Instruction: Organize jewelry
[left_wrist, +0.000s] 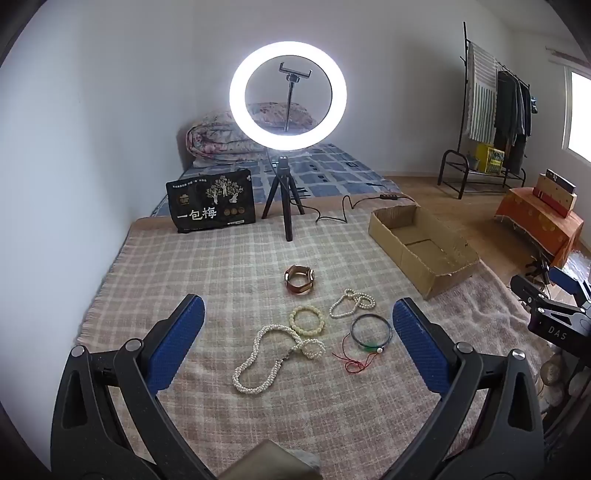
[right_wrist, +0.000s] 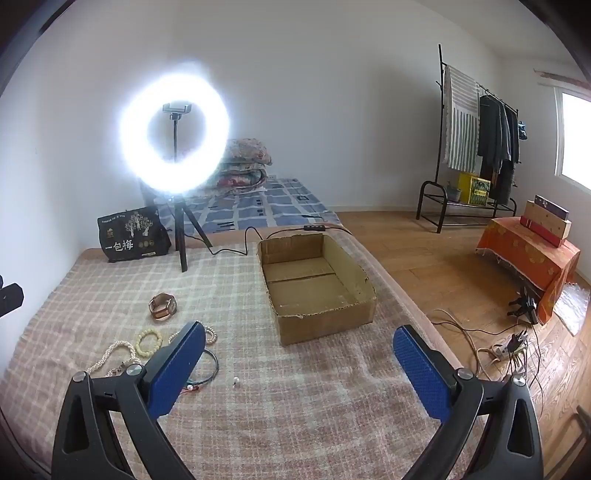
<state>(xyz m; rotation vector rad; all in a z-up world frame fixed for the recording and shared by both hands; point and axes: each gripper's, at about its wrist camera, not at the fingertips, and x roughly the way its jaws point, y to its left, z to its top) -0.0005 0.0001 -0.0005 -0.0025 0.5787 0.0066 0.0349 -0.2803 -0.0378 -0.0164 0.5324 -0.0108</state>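
Blue-padded left tongs hung wide apart and empty over the checked blanket, and straight between their fingers, from center toward twelve o'clock in the left wrist view, lay the whole spread of jewelry. Nearest was the long pearl necklace, its loop running from seven o'clock up toward one o'clock; just beyond it sat the cream bead bracelet, and at about three o'clock from that the dark bangle with its red cord trailing toward the camera. A smaller pearl strand lay beyond the bangle, and the watch stood farthest out, at twelve o'clock. The cardboard box, open and with nothing seen inside, sat well apart at two o'clock. The right tongs were likewise spread wide and held nothing; in their own view the box lay dead ahead at twelve o'clock, while the jewelry fell off to nine and ten o'clock, partly hidden behind the left finger. A single loose pearl lay apart from the rest, between those fingers. By that layout the left tongs looked the better placed for a pick, the right for the box. Beyond stood the ring light and a black bag.
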